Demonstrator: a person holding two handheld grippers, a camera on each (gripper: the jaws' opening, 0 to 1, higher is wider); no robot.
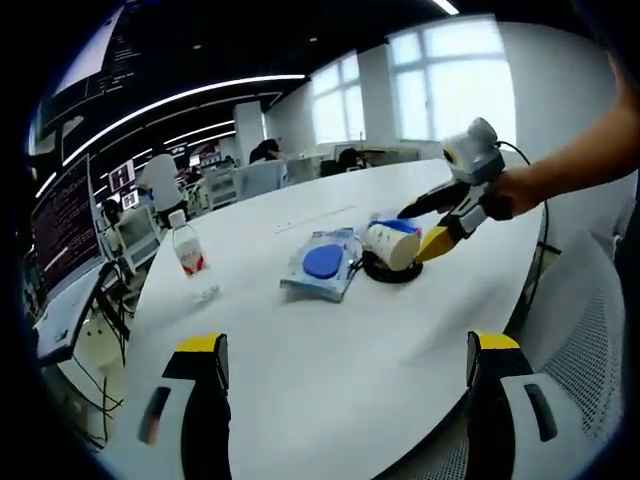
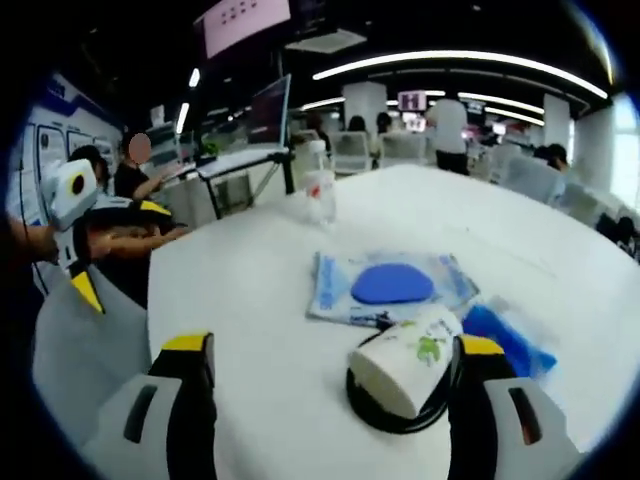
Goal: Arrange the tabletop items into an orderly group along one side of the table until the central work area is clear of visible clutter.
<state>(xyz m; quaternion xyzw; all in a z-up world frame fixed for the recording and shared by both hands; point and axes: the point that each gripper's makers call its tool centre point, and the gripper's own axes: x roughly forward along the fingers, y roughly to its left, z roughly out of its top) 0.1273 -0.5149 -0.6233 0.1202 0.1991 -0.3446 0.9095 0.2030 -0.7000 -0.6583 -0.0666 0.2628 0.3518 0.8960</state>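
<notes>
bottle (image 2: 319, 190) label blurred, black ring (image 2: 400, 405) partly hidden behind mug (image 2: 408, 360)

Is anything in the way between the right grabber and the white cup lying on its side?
No, nothing visible. The white cup lies tipped over on a black round coaster between the open jaws of the right gripper, close by its right jaw. The blue packet and the water bottle sit farther off, behind the cup.

Your left tool (image 1: 345, 375) hovers with its jaws wide apart over the white desk (image 1: 330, 370), holding nothing. At one o'clock your right tool (image 1: 425, 228) reaches in beside the tipped white cup (image 1: 391, 245), which lies on a black coaster (image 1: 392, 271). Just left of it sits a blue packet (image 1: 323, 263). At ten o'clock a water bottle (image 1: 187, 245) stands upright.
</notes>
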